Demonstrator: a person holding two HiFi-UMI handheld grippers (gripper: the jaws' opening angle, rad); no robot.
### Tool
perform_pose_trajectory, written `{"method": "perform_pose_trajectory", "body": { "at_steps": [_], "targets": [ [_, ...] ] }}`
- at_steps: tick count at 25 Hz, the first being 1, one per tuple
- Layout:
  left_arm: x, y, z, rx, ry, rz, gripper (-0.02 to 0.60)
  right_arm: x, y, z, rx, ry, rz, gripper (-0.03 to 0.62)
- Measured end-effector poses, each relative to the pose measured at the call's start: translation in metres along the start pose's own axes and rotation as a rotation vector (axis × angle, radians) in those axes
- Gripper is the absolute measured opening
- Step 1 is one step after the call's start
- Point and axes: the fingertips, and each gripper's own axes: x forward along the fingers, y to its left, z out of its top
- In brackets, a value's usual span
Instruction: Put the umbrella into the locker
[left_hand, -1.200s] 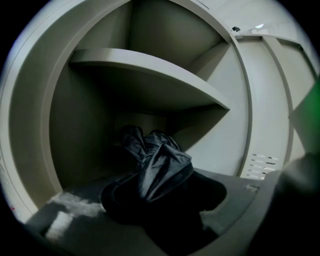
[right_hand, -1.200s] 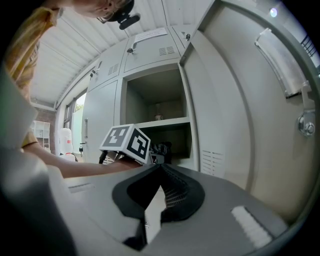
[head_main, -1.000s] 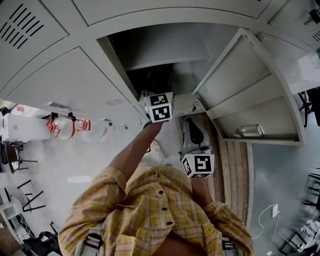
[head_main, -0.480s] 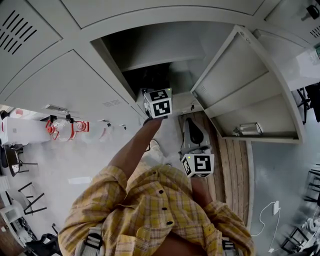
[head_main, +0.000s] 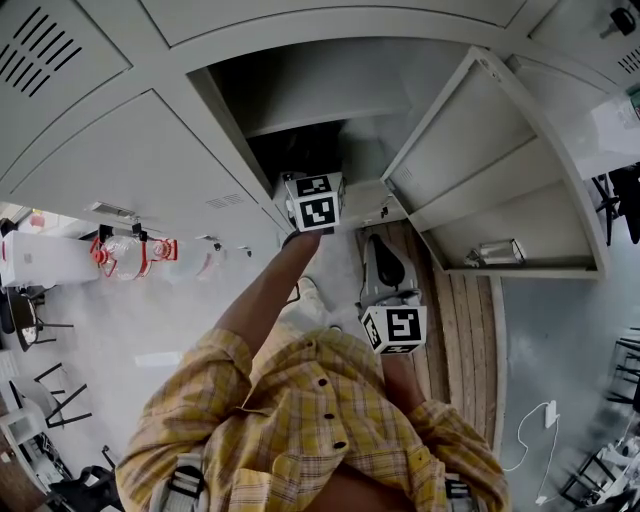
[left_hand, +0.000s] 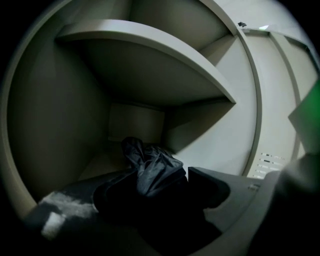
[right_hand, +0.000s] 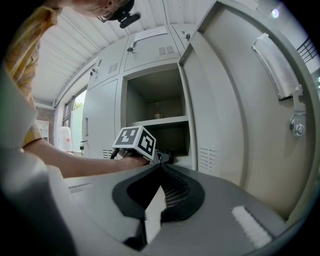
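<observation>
The black folded umbrella (left_hand: 152, 167) lies on the floor of the open locker (head_main: 300, 100), under its shelf (left_hand: 150, 55). My left gripper (left_hand: 150, 184) reaches into that compartment. Its jaws have just been opening and now stand wide on either side of the umbrella, without pressing it. In the head view only its marker cube (head_main: 316, 203) shows at the locker mouth; the umbrella is hidden there. My right gripper (right_hand: 160, 167) hangs back outside, lower right of the opening, shut with nothing between its jaws (head_main: 384, 245). From it I see the left gripper's cube (right_hand: 135, 142) and the forearm.
The locker door (head_main: 500, 170) stands swung open to the right, close beside my right gripper. Shut locker doors (head_main: 130, 170) flank the left. A small object sits on the upper shelf (right_hand: 157, 116). Bottles (head_main: 130, 255) and chairs stand on the floor at left, a cable (head_main: 540, 430) at right.
The left gripper's cube has shifted a touch toward the locker mouth. The right gripper has kept still.
</observation>
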Motion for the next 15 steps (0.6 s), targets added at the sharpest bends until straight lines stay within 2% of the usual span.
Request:
{"method": "perform_pose_trajectory", "body": {
  "at_steps": [4, 15],
  "targets": [
    [-0.006, -0.002, 0.002, 0.0, -0.012, -0.02, 0.333, -0.005, 0.003, 0.0, -0.002, 0.0, 0.008, -0.002],
    [-0.048, -0.011, 0.008, 0.007, -0.044, -0.017, 0.333, -0.024, 0.01, 0.006, -0.007, -0.016, 0.028, -0.002]
  ]
}}
